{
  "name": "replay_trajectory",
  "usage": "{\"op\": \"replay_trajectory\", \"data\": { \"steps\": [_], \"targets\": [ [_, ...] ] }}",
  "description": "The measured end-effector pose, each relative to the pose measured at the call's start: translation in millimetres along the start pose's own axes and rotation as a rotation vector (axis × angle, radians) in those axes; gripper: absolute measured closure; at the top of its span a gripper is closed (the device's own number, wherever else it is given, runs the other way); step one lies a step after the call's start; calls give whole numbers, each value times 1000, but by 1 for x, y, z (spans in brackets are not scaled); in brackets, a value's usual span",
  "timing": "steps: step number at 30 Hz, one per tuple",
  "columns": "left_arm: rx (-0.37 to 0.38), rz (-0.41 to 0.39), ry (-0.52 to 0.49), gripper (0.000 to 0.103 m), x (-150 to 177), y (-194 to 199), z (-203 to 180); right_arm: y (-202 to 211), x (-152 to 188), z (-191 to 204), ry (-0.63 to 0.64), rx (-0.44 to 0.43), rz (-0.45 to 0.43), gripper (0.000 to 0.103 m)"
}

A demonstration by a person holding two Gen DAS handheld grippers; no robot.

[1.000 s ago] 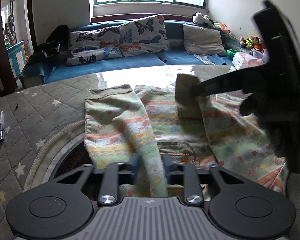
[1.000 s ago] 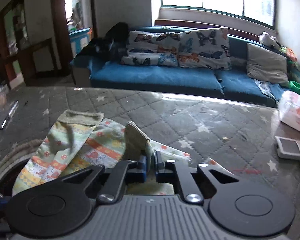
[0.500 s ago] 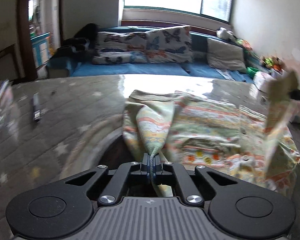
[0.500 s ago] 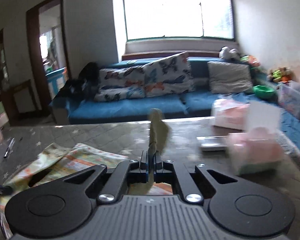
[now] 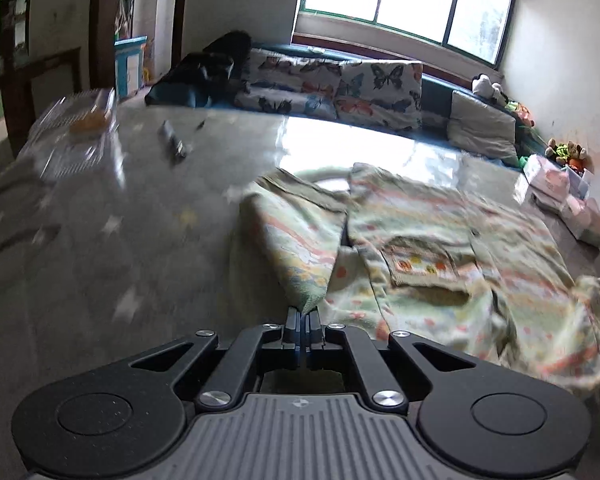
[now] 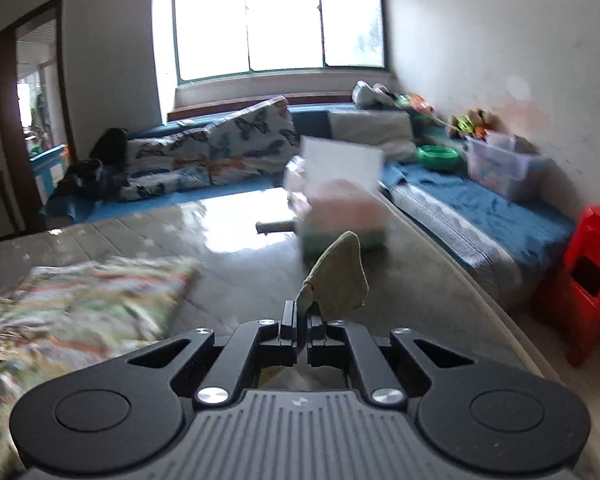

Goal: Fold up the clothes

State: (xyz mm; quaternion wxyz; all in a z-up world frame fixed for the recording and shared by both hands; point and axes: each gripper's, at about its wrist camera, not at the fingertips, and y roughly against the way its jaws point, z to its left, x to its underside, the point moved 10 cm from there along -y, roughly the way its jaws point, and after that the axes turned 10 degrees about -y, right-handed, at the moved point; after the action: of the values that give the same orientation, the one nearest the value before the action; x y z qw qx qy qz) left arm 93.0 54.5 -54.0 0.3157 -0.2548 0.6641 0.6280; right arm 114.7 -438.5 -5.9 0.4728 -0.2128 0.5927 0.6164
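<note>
- The left gripper (image 5: 302,316) was pressed together on a corner of the garment (image 5: 440,248), a pale striped and printed piece, as it had been half a second earlier; from the pinch the cloth rose in a narrow fold toward the rest.
- The garment lay spread over the grey star-quilted table (image 5: 112,248), more opened out than a second ago, when it was bunched with one leg draped over the middle (a small pocket now showed near the centre).
- The right gripper (image 6: 302,316) pinched an olive cuff (image 6: 338,276) of the same garment, which stood up above its fingertips; its view had swung rightward since the earlier frames, toward the table's right edge.
- In the right view the bulk of the garment (image 6: 76,304) sat blurred at the left, apart from the held cuff.
- A pink and white box (image 6: 340,204) stood on the table beyond the cuff, closer in the view than before.
- A blue sofa (image 6: 480,208) with butterfly cushions (image 5: 340,88) ran behind the table.
</note>
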Motion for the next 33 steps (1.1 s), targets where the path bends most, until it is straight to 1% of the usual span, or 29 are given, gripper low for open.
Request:
{"op": "replay_trajectory", "data": {
  "steps": [4,8,9,10,11,13,14,15,16,17,19,21,23,25,27,30,33],
  "targets": [
    [27,51,19,101,28,15,-2,3,24,-33,-34,53,46,99],
    [24,49,3,100,28,21,-2,-1,49,-56,-72,87,110,98],
    [22,48,-2,100,27,22,-2,-1,55,-62,-75,100,122,92],
    [21,46,-6,96,26,24,-2,1,58,-68,-75,115,130,88],
    [20,44,-10,95,26,25,-1,4,62,-72,-79,134,137,83],
    [17,41,-19,91,25,28,-1,11,62,-82,-84,173,125,79],
    [15,40,-24,86,24,29,-1,14,61,-86,-86,193,114,76],
    [11,34,-29,84,23,31,-1,17,59,-91,-87,213,103,72],
    [4,27,-32,77,22,33,1,19,56,-92,-84,222,88,71],
    [-2,20,-34,69,21,34,2,19,53,-88,-74,208,81,71],
    [-16,7,-37,67,19,36,5,17,46,-78,-55,181,67,69],
    [-17,-8,-39,65,15,39,4,6,45,-58,-21,129,86,66],
    [-20,-21,-44,57,11,40,3,-8,47,-41,5,91,110,65],
    [-24,-33,-49,56,7,42,2,-23,51,-28,19,64,134,64],
    [-27,-44,-59,55,0,40,1,-37,54,-26,5,64,157,64],
    [-34,-62,-79,55,-12,34,-2,-48,53,-31,-4,81,146,63],
    [-41,-74,-123,55,-30,16,-11,-49,51,-32,-23,77,142,61]
  ]
}}
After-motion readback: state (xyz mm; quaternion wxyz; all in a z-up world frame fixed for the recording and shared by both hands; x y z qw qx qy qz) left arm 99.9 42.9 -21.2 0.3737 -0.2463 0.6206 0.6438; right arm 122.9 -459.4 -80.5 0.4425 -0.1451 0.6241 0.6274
